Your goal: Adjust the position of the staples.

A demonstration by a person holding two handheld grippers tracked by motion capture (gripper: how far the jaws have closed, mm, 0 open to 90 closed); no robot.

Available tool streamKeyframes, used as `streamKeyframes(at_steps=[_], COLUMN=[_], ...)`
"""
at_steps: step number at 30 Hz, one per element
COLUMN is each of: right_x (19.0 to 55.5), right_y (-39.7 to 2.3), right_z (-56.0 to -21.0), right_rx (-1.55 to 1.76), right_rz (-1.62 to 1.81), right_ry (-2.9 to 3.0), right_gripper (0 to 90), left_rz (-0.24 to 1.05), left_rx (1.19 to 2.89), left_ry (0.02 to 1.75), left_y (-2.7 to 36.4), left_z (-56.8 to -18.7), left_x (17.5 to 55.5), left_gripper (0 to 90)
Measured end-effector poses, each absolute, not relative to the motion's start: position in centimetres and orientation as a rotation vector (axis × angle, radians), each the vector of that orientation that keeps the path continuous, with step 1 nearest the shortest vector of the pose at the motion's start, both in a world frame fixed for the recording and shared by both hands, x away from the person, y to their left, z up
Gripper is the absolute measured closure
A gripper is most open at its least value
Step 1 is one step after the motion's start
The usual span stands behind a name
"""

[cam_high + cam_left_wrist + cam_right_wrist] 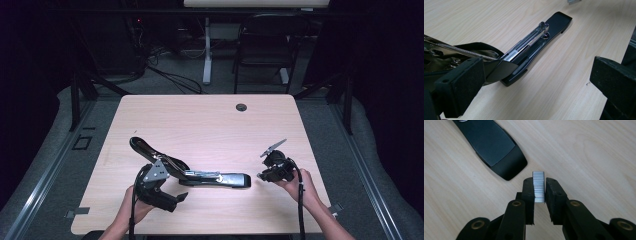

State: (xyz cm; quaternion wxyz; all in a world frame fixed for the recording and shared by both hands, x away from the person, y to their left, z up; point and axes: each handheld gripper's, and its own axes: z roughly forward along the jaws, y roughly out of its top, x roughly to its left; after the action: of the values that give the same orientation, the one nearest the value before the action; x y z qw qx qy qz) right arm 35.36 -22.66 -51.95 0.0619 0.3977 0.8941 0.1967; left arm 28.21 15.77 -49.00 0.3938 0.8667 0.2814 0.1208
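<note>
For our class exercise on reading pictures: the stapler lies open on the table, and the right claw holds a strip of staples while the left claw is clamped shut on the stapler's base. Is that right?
Not quite. The left claw is open, its jaws standing wide apart beside the raised lid, as the left gripper view shows. The rest holds: the stapler lies open on the table, and the right claw grips the strip of staples.

Table [210, 125]: pale wood-grain top, smooth with a soft sheen, filling the middle of the high view.
Stapler [536, 47]: black plastic base and lid, glossy; a bright polished metal channel runs along its middle.
Staple strip [539, 186]: silvery metal, finely ribbed, centre of the right gripper view.
Right gripper [539, 187]: matt black plastic arms, brass-coloured rivets, dull rubbery pads.
Left gripper [536, 82]: matt black, slightly grainy pads [461, 82].
Floor [45, 150]: grey carpet, rough.
</note>
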Motion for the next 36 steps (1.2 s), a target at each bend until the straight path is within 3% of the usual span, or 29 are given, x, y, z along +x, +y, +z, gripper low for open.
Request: streamKeyframes(at_steps=[25,31,36], right_x=[35.2,35.3,35.5], right_y=[-22.0,-22.1,-22.0], right_z=[-53.9,-53.4,-53.4], right_rx=[1.201,1.199,1.190], right_rz=[0.404,0.478,0.499], right_ry=[2.833,2.807,2.804], right_gripper=[77.9,68.5,69.4], left_rz=[0.301,0.298,0.297], left_rx=[2.215,2.217,2.223], left_ry=[0.711,0.706,0.700], left_y=[15.7,15.6,15.6], left_z=[-49.1,-49.1,-49.1], left_x=[28.3,28.2,28.2], left_gripper=[0.2,0.2,0.2])
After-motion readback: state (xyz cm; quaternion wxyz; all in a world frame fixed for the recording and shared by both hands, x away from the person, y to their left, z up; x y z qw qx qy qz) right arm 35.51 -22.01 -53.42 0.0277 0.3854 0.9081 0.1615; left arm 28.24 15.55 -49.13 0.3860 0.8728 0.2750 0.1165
